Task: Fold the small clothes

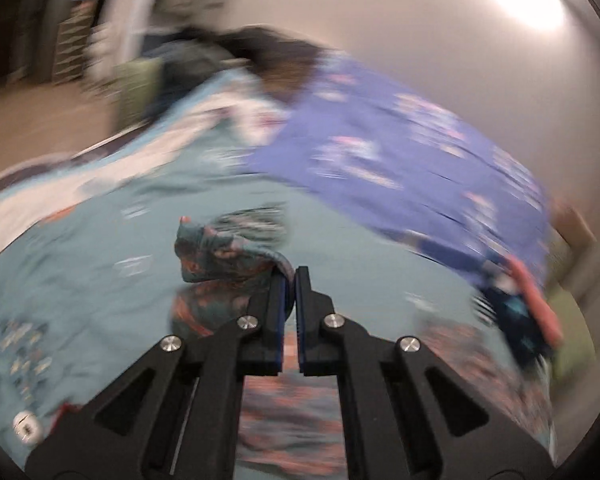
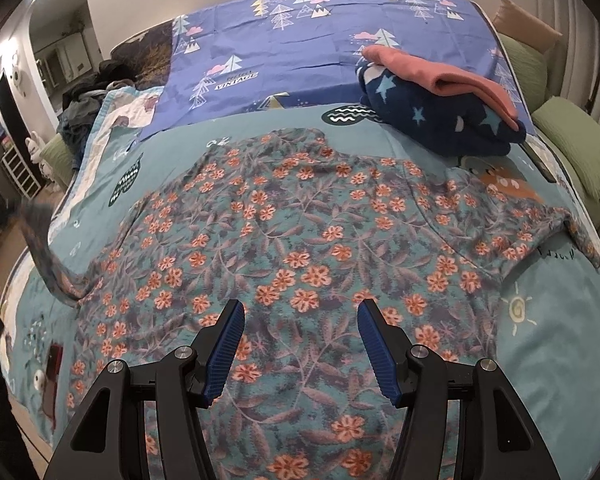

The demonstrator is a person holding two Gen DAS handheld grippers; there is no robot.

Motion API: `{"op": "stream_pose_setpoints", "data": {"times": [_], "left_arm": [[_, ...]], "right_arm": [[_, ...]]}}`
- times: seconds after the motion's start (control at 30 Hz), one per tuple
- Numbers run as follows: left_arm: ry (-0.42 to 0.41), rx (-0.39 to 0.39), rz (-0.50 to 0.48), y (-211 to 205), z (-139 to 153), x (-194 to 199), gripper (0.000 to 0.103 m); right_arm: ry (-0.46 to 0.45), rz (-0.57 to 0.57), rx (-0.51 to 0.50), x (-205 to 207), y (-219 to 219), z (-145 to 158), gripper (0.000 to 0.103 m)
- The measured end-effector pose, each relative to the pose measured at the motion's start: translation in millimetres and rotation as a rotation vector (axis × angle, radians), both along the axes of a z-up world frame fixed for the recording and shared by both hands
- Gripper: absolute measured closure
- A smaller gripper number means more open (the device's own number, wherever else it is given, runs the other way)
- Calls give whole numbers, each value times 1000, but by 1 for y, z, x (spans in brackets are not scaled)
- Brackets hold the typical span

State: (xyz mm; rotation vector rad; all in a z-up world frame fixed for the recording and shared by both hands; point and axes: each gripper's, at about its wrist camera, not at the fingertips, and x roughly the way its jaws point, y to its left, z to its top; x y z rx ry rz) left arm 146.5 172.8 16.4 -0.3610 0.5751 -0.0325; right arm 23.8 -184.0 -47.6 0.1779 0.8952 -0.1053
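Observation:
A teal floral top with orange flowers (image 2: 308, 248) lies spread flat on the bed. Its left sleeve (image 2: 48, 256) is lifted up off the bed at the left edge of the right wrist view. My left gripper (image 1: 291, 276) is shut on that bunched floral sleeve (image 1: 224, 252) and holds it above the bed; this view is blurred by motion. My right gripper (image 2: 300, 316) is open and empty, hovering over the lower middle of the top.
A folded pile, a pink garment (image 2: 444, 72) on a navy star-print one (image 2: 440, 120), sits at the back right on the bed. A purple tree-print sheet (image 2: 300, 48) covers the far half. Green pillows (image 2: 572, 152) line the right edge. Dark clothes (image 2: 88, 92) lie far left.

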Motion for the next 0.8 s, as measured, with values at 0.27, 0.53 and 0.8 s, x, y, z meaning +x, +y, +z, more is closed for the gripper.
{"op": "stream_pose_setpoints", "data": {"times": [0.27,0.53,0.8], "left_arm": [[-43,17,-440,-162,11,-24,98],[148,21,-661,-253,-46,-51,97],[145,30,-716,-246,-52,-75,60]], "right_arm": [[-28,-49,68,-11,-31,5,43],[-12,-96,177,-18,-67,-6,43],[25,-34,318,-5,-73,-20,43]]}}
